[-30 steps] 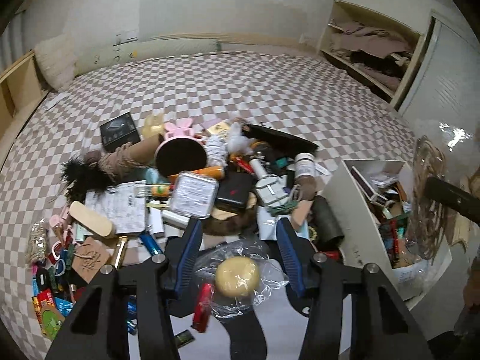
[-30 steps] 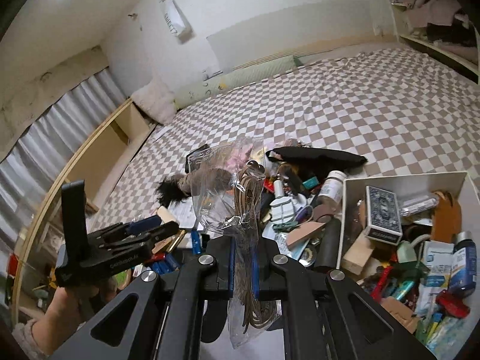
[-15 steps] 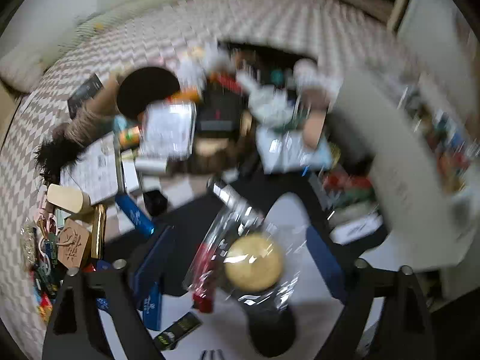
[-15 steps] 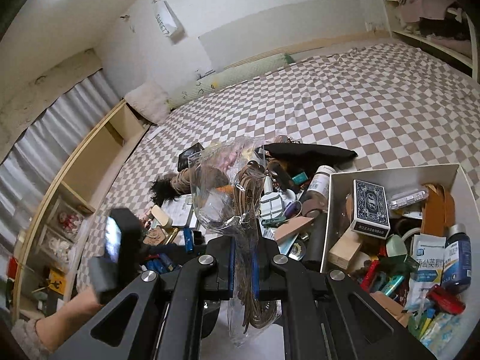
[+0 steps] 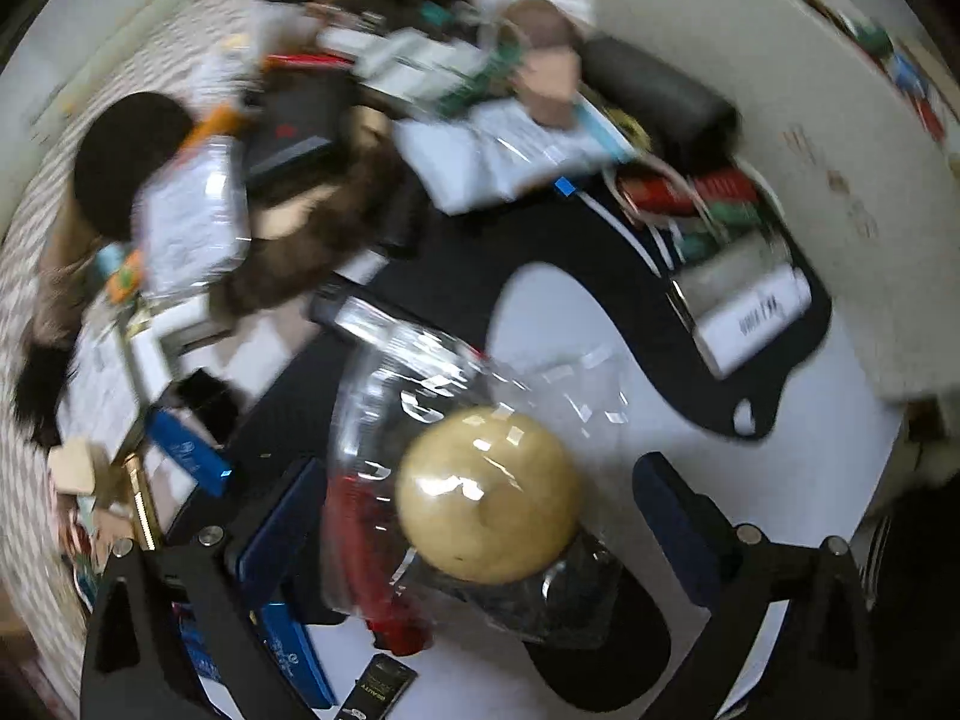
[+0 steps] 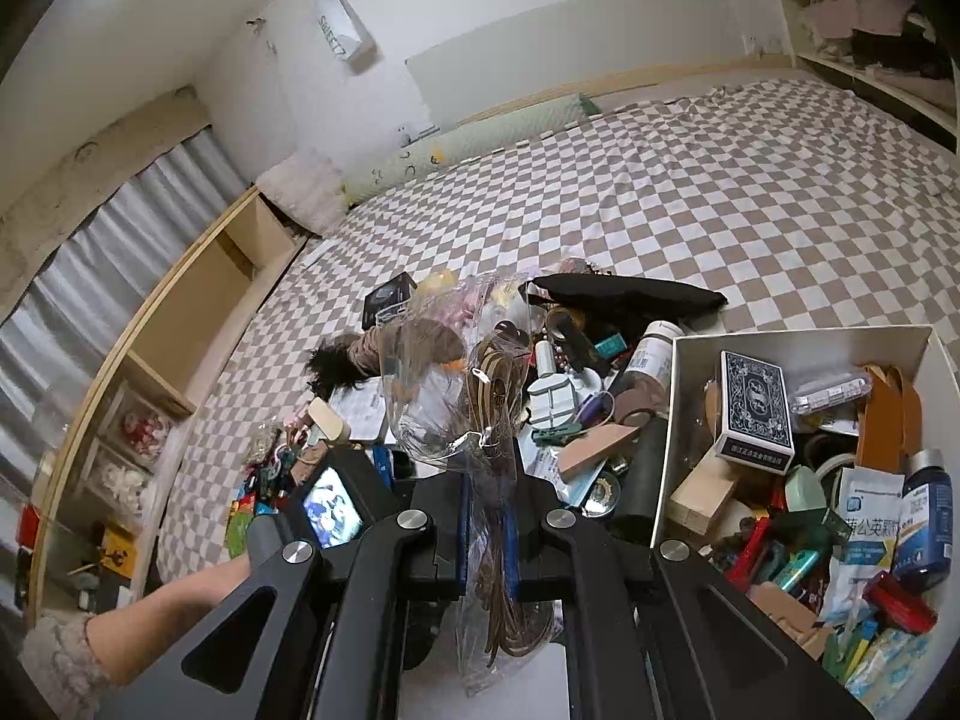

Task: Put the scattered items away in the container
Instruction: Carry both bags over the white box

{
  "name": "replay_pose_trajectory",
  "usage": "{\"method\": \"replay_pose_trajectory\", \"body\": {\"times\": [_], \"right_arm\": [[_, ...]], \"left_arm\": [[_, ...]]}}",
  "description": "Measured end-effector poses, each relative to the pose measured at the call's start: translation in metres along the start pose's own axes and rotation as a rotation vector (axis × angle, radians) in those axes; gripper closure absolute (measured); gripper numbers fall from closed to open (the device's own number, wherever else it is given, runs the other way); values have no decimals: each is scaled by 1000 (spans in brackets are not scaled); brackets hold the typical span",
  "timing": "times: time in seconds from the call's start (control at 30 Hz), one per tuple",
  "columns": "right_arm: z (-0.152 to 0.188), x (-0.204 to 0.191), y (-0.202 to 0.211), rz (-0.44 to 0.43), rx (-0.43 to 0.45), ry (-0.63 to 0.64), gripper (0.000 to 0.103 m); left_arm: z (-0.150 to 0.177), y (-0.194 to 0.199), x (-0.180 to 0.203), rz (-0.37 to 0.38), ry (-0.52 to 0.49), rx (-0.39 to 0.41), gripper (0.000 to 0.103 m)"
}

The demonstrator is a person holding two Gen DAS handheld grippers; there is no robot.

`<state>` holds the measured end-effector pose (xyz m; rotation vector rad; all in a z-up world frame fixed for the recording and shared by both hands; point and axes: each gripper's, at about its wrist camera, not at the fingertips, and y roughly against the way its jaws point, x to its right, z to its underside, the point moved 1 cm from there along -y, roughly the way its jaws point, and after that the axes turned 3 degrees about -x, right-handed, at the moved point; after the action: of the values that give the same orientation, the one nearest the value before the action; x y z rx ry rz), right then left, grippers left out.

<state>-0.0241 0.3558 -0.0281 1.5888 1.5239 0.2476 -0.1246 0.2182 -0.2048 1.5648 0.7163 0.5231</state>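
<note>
1. While the left gripper [image 5: 480,492] points almost straight down, its jaws stand at full spread, having just been opening; the blue pads [image 5: 282,516] are clear of everything.
2. Between those pads, untouched, lies a crinkled clear plastic bag holding a cream-yellow round ball [image 5: 487,495], with a red stick-shaped piece at the ball's 9 o'clock inside the same bag.
3. Bag rests on a black curved flat sheet [image 5: 648,300] over a white surface.
4. At 10 to 12 o'clock from the ball: blurred clutter, including a blue rectangular tube [image 5: 189,441], a clear-wrapped white packet [image 5: 192,216] and a black cylinder [image 5: 660,93].
5. At 2 o'clock, the white wall of the container [image 5: 780,192].
6. The right gripper [image 6: 487,516] is closed tight on a clear plastic bag of coiled brown cord [image 6: 489,420]; the bag stands up from the jaws, with the coil's tail hanging below them.
7. From that bag, the white rectangular container [image 6: 678,408] sits at 3 o'clock, already crowded: a dark-blue patterned card box [image 6: 753,411], a tan strap, a dark-blue bottle, sachets.
8. Scattered heap lies at 12 o'clock on a beige-and-white checked bedspread [image 6: 690,198], just beside the container.
9. At 8 o'clock in the right view, a person's bare forearm [image 6: 174,600] reaches toward the heap with the other tool.
</note>
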Motion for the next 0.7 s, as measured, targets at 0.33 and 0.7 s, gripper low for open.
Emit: {"method": "replay_pose_trajectory", "body": {"times": [0.33, 0.7], "right_arm": [[-1, 2, -7, -1, -21, -1, 93], [-1, 5, -5, -8, -21, -18, 93]], "left_arm": [[6, -12, 15, -68, -82, -8, 0], [21, -2, 15, -34, 0, 13, 11]]}}
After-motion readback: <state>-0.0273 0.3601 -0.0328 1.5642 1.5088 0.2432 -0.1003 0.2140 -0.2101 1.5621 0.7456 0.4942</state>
